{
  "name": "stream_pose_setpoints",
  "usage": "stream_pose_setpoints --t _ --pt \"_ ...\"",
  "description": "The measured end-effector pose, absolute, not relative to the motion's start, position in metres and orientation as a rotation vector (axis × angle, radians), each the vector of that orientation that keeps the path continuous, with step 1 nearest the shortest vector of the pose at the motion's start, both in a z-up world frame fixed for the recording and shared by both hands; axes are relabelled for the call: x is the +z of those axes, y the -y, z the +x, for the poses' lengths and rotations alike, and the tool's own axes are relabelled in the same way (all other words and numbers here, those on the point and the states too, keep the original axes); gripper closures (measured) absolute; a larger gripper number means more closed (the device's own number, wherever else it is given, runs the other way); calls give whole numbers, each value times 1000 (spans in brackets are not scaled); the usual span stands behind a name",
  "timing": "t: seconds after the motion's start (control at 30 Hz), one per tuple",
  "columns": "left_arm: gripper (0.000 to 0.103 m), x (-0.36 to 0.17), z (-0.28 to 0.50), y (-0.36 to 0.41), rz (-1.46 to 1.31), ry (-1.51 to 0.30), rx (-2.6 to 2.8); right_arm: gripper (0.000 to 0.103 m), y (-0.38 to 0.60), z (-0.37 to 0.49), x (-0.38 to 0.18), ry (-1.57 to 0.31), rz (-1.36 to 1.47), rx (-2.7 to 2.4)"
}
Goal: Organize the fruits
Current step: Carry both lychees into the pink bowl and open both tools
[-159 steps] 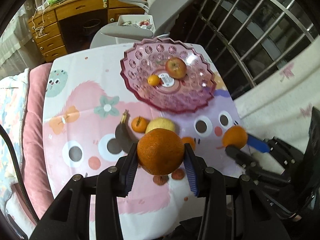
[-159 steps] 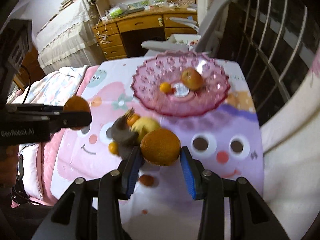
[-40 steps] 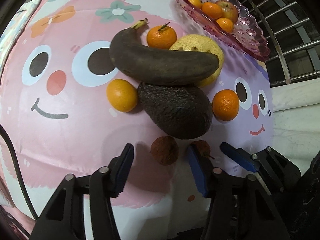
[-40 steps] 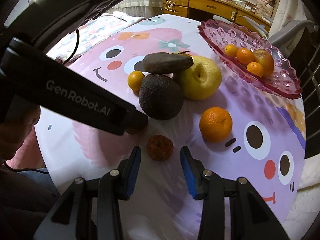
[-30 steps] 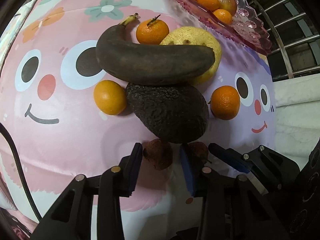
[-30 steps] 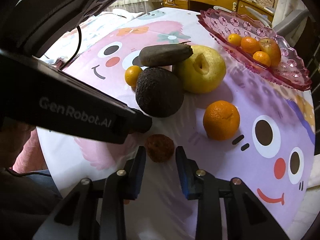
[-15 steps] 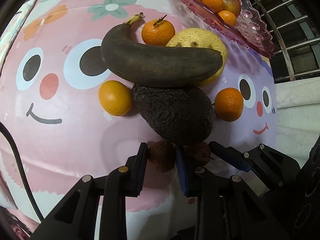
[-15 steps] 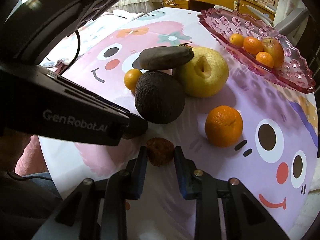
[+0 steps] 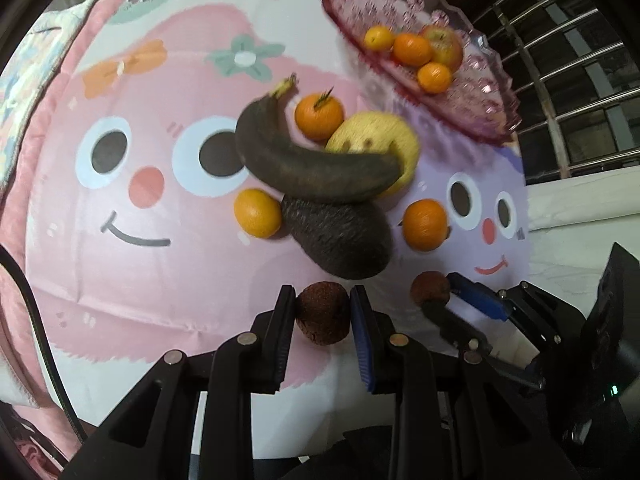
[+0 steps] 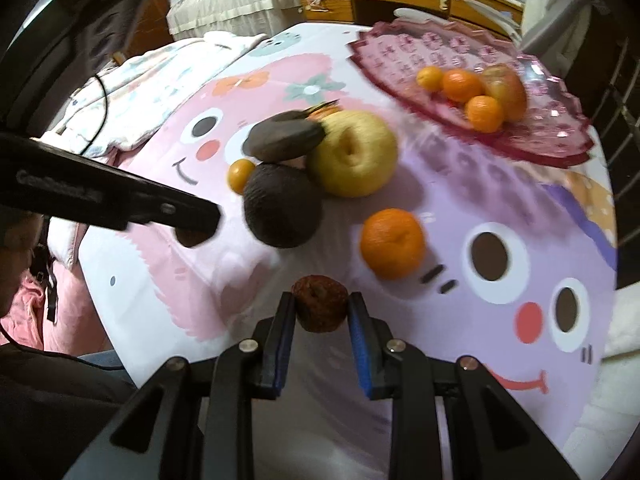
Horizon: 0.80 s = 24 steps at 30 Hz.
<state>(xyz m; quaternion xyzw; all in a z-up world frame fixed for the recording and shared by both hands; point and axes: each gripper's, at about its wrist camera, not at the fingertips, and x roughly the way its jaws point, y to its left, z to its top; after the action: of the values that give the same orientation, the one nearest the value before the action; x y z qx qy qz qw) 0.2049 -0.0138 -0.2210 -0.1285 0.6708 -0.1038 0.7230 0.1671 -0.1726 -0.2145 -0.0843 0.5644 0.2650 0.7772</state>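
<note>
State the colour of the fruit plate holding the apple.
Translucent pink plate, with a flower-like pattern; clearest in the right wrist view.

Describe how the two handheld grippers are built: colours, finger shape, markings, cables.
Both are black plastic. The left gripper and the right gripper each have two flat, straight fingers lined with blue ribbed pads, hinged on angular black linkage bars with round silver pivot pins. The left one's side carries blurred white lettering. A thin black cable runs along the left view's edge.

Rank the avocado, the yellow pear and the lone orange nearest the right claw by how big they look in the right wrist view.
1. Yellow pear and avocado: about alike, so no ranking between them.
2. Lone orange: clearly smaller, though it lies nearer the camera.
</note>
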Motion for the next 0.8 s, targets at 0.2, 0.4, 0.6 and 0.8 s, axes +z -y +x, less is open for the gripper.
stream_pose_setpoints --t 0.2,0.4,0.6,0.8 --pt "77 -180 220 18 -278 -1416 -259 76 197 181 -193 -1182 -171 494" --pt "77 -146 239 32 -283 -1352 -321 76 218 201 -172 -1131 -145 423" --pt "77 -122 264 51 -259 -1277 -349 76 234 221 -152 -1068 -133 376" --pt "77 -122 288 67 -246 -1239 -356 76 245 243 -148 -1016 -93 345"
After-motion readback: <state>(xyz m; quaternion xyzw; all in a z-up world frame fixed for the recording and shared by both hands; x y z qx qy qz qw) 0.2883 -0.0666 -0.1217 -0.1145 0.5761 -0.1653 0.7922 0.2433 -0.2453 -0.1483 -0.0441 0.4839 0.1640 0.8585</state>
